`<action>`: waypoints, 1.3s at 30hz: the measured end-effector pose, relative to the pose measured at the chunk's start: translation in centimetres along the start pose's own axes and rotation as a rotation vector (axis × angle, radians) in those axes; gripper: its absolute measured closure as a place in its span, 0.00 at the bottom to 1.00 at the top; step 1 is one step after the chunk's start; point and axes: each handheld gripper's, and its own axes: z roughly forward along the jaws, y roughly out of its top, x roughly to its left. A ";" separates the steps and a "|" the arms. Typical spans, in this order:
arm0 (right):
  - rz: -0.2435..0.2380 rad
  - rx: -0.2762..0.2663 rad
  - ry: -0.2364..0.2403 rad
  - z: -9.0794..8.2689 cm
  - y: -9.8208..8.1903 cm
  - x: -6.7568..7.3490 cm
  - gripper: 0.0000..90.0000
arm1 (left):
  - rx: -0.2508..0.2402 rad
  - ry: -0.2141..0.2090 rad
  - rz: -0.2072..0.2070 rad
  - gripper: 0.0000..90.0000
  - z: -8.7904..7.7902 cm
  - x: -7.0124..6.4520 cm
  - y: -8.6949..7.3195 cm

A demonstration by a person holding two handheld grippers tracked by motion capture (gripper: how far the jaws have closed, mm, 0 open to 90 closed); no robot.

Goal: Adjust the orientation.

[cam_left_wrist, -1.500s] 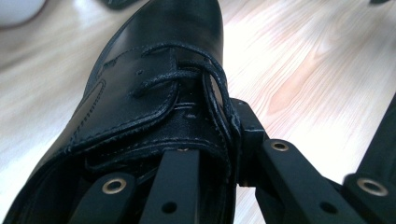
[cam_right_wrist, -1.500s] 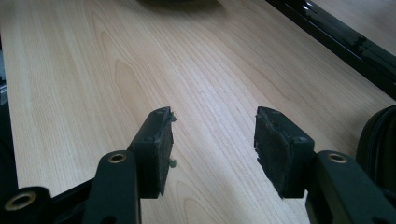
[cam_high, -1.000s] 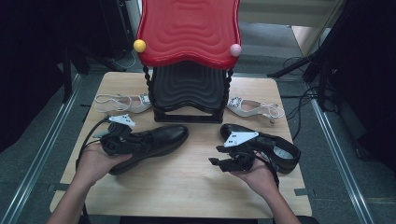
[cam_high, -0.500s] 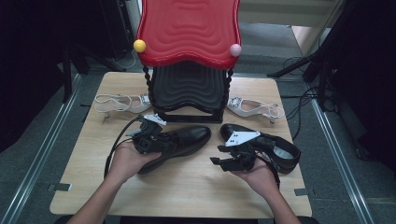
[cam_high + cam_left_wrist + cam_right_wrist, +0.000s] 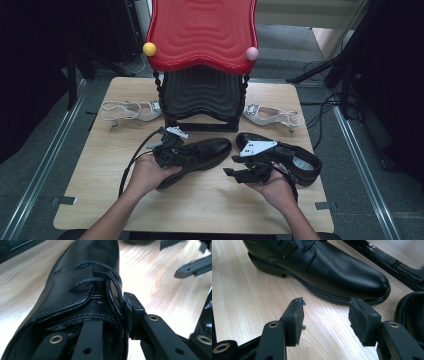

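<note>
**Left gripper loosening on the shoe**

The left gripper lies low on the table, jaws just eased apart astride the black shoe collar, one inside. The right gripper hovers open, empty, near the toe.

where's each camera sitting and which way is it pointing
High view: above the person's side, looking forward and down on the table; both forearms, left gripper and right gripper show.
Left gripper view: rides the left gripper, looking along its jaws, one inside the left black shoe, one outside.
Right gripper view: rides the right gripper, looking across the tabletop; jaws apart, nothing between.
Shared: all three show that left black shoe; the high view adds the right black shoe.
</note>
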 end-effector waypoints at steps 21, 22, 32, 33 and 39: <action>-0.008 -0.005 0.020 0.8 0.8 1.1 0.63 | -0.036 -0.014 0.012 0.74 -5.7 1.2 -1.2; -0.012 -0.004 0.020 0.9 0.8 1.2 0.65 | -0.042 -0.014 0.010 0.76 -6.0 1.3 -1.2; 0.025 -0.016 0.033 2.4 1.1 2.1 0.94 | -0.065 0.033 0.044 0.97 -8.2 3.4 -2.1; 0.030 -0.019 0.034 2.6 1.1 2.1 0.97 | -0.076 0.045 0.061 0.97 -8.2 3.9 -2.2; 0.048 -0.024 0.040 4.1 1.4 2.4 1.00 | -0.071 0.067 0.051 1.00 -7.4 6.6 -3.4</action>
